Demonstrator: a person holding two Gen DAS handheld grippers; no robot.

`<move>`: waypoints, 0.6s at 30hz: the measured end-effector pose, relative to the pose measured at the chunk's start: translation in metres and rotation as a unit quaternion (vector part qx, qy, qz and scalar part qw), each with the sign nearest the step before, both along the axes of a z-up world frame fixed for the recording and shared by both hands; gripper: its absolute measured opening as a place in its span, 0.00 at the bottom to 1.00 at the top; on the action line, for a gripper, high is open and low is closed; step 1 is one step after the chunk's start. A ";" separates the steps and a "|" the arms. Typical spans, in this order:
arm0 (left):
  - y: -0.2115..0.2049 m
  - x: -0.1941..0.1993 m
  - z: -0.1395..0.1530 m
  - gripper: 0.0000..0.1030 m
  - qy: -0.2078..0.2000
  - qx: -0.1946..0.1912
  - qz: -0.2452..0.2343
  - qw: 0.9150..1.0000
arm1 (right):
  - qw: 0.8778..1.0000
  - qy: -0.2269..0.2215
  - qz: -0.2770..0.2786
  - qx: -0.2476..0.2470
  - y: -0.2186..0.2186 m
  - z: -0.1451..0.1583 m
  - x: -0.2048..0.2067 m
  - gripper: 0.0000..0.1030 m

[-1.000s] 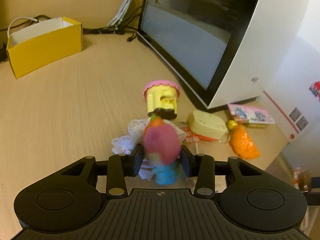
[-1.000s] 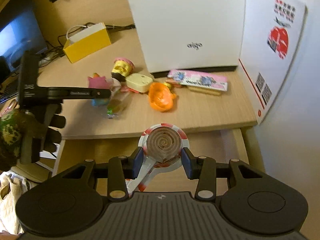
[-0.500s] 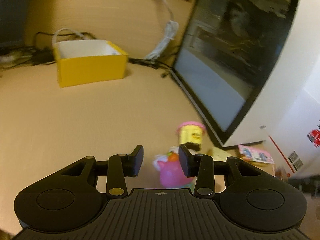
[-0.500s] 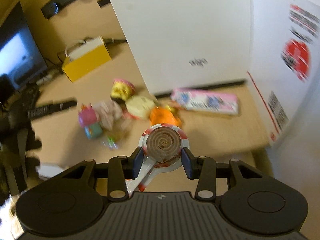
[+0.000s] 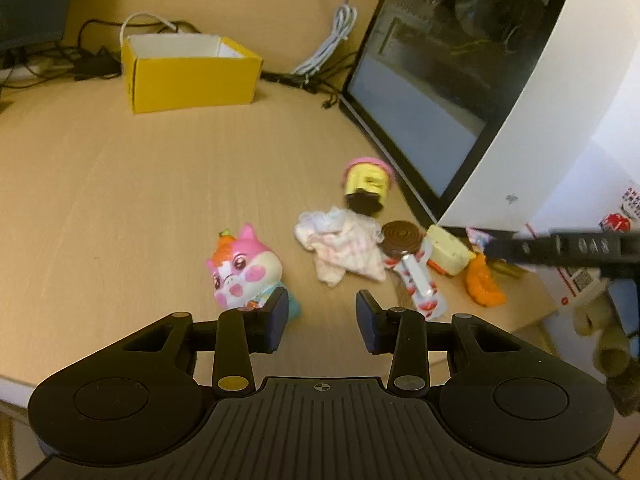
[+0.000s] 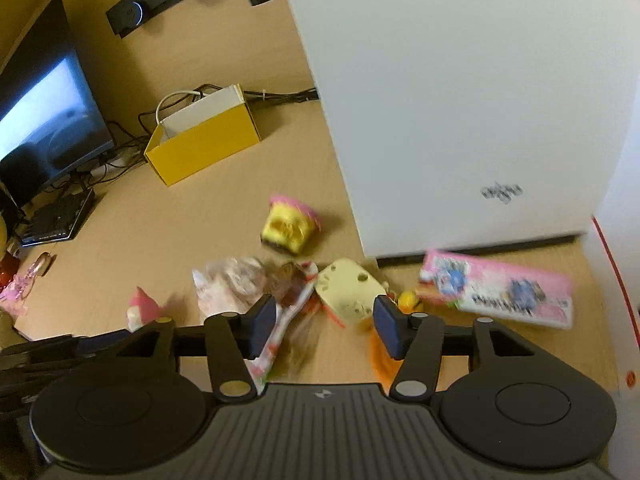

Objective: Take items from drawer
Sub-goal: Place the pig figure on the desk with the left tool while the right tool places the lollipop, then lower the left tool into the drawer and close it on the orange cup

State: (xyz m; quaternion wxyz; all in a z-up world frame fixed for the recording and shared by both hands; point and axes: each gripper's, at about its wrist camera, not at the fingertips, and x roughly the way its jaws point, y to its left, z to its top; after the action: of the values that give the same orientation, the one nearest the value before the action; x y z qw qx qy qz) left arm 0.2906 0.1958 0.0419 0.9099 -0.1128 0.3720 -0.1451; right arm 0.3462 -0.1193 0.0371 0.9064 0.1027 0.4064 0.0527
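Both toys that the grippers carried a second earlier had reached the desk (image 5: pixel 120 184). The left gripper (image 5: pixel 318 322) had let go of the pink toy (image 5: pixel 240 268) and drawn back from it; its fingers stood apart with nothing between them, the left pad just beside the toy's blue base. The right gripper (image 6: pixel 324 326) had just been opening its jaws, and the lollipop (image 5: pixel 402 238) no longer sat clamped there. In the left wrist view it lay on the desk with its brown swirl touching the crumpled cloth (image 5: pixel 340 246) and its red-and-white stick pointing toward the camera. In the right wrist view the stick still crossed the gap near the left pad, but the pads were clear of it.

By that reading, two more items were out of the drawer and added to the pile beside the white computer case (image 6: pixel 440 100): the yellow cupcake toy (image 5: pixel 366 184), the cream cheese-shaped toy (image 6: pixel 348 292), the orange toy (image 5: pixel 484 286) and the pink packet (image 6: pixel 496 288). Both grippers were free for another trip.

No drawer appeared in either current view, so what was left inside could not be told. The right wrist view was smeared by motion, leaving the lollipop's head and the cloth as vague shapes. The orange toy was mostly behind the right finger there, and the pink toy was cut down to a corner.
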 end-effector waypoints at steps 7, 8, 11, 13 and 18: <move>-0.009 0.005 0.001 0.40 -0.002 0.005 -0.009 1.000 | 0.999 0.016 0.006 -0.045 -0.016 0.001 -0.045 0.56; -0.010 0.005 0.002 0.40 -0.003 0.005 -0.011 1.000 | 0.999 0.017 0.006 -0.050 -0.018 0.001 -0.052 0.56; -0.014 0.002 0.009 0.40 -0.011 0.005 -0.022 1.000 | 0.997 0.018 0.005 -0.068 -0.024 0.003 -0.071 0.60; -0.020 -0.001 0.014 0.40 -0.017 0.005 -0.032 0.999 | 0.996 0.020 0.000 -0.084 -0.028 0.004 -0.083 0.61; -0.047 -0.015 0.024 0.40 -0.025 0.001 -0.085 0.996 | 0.992 0.026 -0.016 -0.119 -0.036 0.003 -0.113 0.66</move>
State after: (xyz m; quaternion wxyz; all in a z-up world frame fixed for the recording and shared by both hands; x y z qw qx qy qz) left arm 0.2760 0.1486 0.0661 0.9035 -0.0765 0.3571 -0.2244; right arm 0.2334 -0.1557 0.0401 0.9019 0.0019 0.4317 -0.0136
